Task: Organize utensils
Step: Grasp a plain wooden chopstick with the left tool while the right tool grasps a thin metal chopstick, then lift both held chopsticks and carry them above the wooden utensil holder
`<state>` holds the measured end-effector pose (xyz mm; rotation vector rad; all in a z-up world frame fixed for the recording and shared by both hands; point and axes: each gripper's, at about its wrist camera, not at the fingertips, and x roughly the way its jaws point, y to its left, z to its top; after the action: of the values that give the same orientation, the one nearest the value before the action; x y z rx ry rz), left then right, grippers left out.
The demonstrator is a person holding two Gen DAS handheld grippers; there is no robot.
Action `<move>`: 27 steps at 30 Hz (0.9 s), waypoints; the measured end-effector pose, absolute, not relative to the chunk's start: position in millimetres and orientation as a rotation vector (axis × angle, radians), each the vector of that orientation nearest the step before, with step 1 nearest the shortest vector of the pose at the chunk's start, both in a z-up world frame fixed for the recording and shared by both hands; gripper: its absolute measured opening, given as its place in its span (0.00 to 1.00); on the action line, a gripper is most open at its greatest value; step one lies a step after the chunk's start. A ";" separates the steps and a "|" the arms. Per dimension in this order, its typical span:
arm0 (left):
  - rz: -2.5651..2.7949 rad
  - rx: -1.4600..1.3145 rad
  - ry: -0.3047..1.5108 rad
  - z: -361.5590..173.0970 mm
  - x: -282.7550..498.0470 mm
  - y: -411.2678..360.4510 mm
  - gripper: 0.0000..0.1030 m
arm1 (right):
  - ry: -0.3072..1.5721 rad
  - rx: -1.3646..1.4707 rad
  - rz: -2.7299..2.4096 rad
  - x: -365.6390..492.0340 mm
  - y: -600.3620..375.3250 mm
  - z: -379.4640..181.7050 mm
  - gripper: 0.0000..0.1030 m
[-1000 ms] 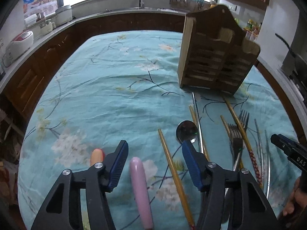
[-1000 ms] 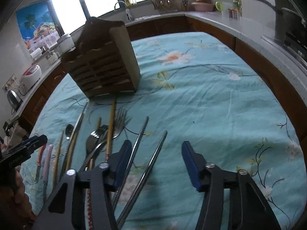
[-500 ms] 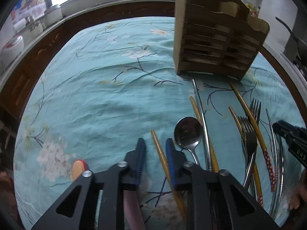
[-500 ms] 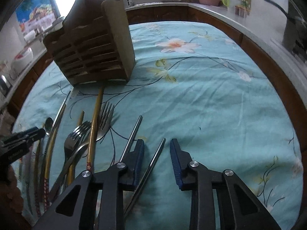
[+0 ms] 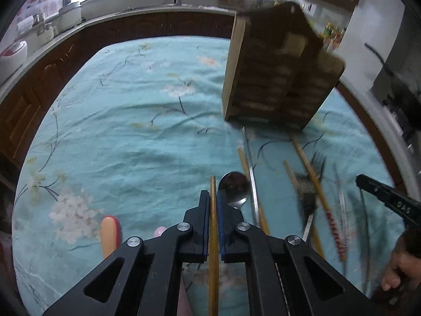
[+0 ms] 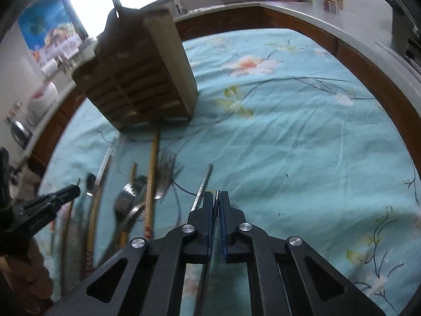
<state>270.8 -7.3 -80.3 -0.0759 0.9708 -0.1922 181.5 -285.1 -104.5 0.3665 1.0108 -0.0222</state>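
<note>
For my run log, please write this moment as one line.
left gripper: shut on wooden chopstick | right gripper: shut on metal chopstick | wooden holder: upright on tablecloth

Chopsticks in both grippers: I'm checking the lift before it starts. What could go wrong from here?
1. The left gripper pinches the wooden chopstick near its tip, so the long free end may swing or slip.
2. The spoon lies right beside that grip and could get dragged.
3. The right gripper clamps a thin metal chopstick; its twin alongside may be knocked.
</note>
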 end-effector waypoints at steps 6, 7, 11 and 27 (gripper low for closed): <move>-0.229 -0.125 0.906 -48.9 247.8 7.5 0.04 | 0.923 0.357 0.012 174.6 -278.0 -66.5 0.04; -0.229 -0.130 0.895 -43.2 242.4 10.1 0.04 | 0.911 0.354 0.016 174.7 -276.4 -61.9 0.04; -0.236 -0.156 0.861 -27.9 227.2 19.7 0.04 | 0.868 0.345 0.033 172.4 -271.1 -43.3 0.04; -0.253 -0.212 0.847 -28.1 211.6 30.3 0.04 | 0.798 0.328 0.067 160.9 -257.0 -18.8 0.03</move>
<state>211.6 30.3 -28.1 -0.2120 0.8468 -0.2528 160.9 -257.0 -18.8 0.3277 0.7983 0.0670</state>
